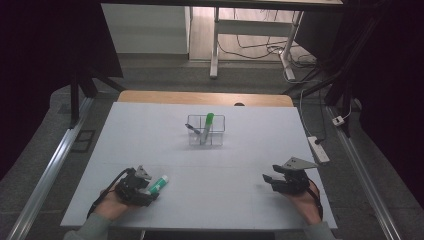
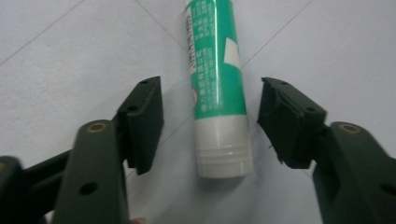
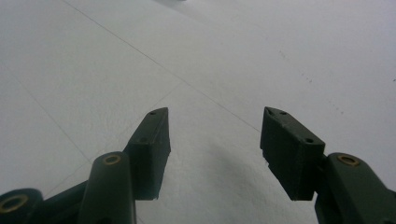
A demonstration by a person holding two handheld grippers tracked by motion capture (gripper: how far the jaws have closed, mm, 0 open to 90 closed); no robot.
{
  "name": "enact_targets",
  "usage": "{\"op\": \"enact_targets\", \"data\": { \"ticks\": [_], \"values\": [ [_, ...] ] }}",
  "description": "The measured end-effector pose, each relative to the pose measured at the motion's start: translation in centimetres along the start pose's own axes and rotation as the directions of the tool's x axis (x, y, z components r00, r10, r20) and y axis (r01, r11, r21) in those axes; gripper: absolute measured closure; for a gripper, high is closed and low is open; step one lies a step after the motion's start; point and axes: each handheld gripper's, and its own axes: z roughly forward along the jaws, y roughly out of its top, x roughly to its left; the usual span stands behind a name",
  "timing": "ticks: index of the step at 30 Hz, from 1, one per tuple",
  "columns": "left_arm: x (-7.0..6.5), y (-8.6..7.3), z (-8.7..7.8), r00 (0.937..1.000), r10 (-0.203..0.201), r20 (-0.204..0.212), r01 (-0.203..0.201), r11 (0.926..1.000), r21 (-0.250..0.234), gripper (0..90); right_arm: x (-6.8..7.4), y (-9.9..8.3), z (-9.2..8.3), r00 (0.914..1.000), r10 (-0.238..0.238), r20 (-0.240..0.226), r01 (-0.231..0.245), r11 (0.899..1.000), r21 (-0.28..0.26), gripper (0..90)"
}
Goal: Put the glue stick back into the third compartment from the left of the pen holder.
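Note:
A green and white tube [image 2: 217,84] with a white cap lies flat on the white table [image 1: 210,165]; in the high view the tube [image 1: 159,184] is near the front left. My left gripper [image 2: 211,123] straddles its cap end, with a gap between each pad and the tube. In the high view the left gripper [image 1: 150,192] sits low over the tube. My right gripper [image 3: 215,144] hovers open over bare table with nothing between its jaws, and in the high view this right gripper [image 1: 269,181] is at the front right.
A clear divided holder [image 1: 206,131] stands at the table's middle, with a green-capped marker [image 1: 207,126] upright in it and a dark pen [image 1: 193,129] leaning. A power strip [image 1: 318,148] lies off the right edge. Black frames flank the table.

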Motion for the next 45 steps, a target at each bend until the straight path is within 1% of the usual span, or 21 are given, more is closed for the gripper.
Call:
{"op": "enact_targets", "data": {
  "ticks": [4,6,7,10,18,23,28,32,35,38,45],
  "values": [
    [0.1,0.0,0.0,1.0,0.002,0.007,-0.002,0.9999,0.011,55.6,0.0,0.0,0.0,1.0,-0.002,0.004,0.002,1.0,0.005,42.2],
    [0.1,0.0,0.0,1.0,0.003,-0.007,-0.003,0.9999,0.015,62.3,0.0,0.0,0.0,1.0,-0.001,0.001,0.001,1.0,0.001,42.2],
    [0.1,0.0,0.0,1.0,-0.001,-0.004,0.001,0.9999,0.017,63.7,0.0,0.0,0.0,1.0,-0.001,0.001,0.001,1.0,0.001,42.2],
    [0.2,0.0,0.0,1.0,-0.007,0.0,0.007,0.9997,0.021,64.3,0.0,0.0,0.0,1.0,-0.004,0.003,0.004,1.0,0.005,42.2],
    [0.2,0.0,-0.1,0.9998,0.018,-0.01,-0.018,0.9996,0.021,64.6,0.0,0.0,-0.1,1.0,-0.004,0.004,0.004,1.0,0.003,42.2],
    [0.5,0.0,-0.7,0.9998,0.015,-0.014,-0.015,0.9997,-0.02,64.7,0.0,0.1,-0.1,1.0,-0.001,0.007,0.002,1.0,-0.004,42.2],
    [0.8,0.0,-1.4,0.9998,0.018,-0.01,-0.019,0.9974,-0.069,64.7,0.0,0.1,-0.1,1.0,0.0,0.006,0.0,1.0,-0.009,42.2],
    [0.9,0.1,-1.6,0.9999,0.012,-0.006,-0.013,0.9966,-0.081,64.7,0.0,0.1,-0.2,1.0,-0.001,0.008,0.001,1.0,-0.011,42.3],
    [1.0,0.3,-1.7,0.9998,0.018,-0.002,-0.018,0.9957,-0.091,64.7,0.0,0.1,-0.2,1.0,-0.002,0.007,0.003,1.0,-0.015,42.2],
    [0.9,0.5,-1.8,0.9998,0.019,0.006,-0.018,0.9936,-0.112,64.7,0.1,0.2,-0.2,1.0,-0.003,0.003,0.003,1.0,-0.019,42.2],
    [0.7,1.3,-2.1,0.9988,0.044,0.019,-0.041,0.9867,-0.157,64.7,0.3,0.3,-0.2,1.0,-0.006,-0.001,0.006,1.0,-0.029,42.2]
  ]
}}
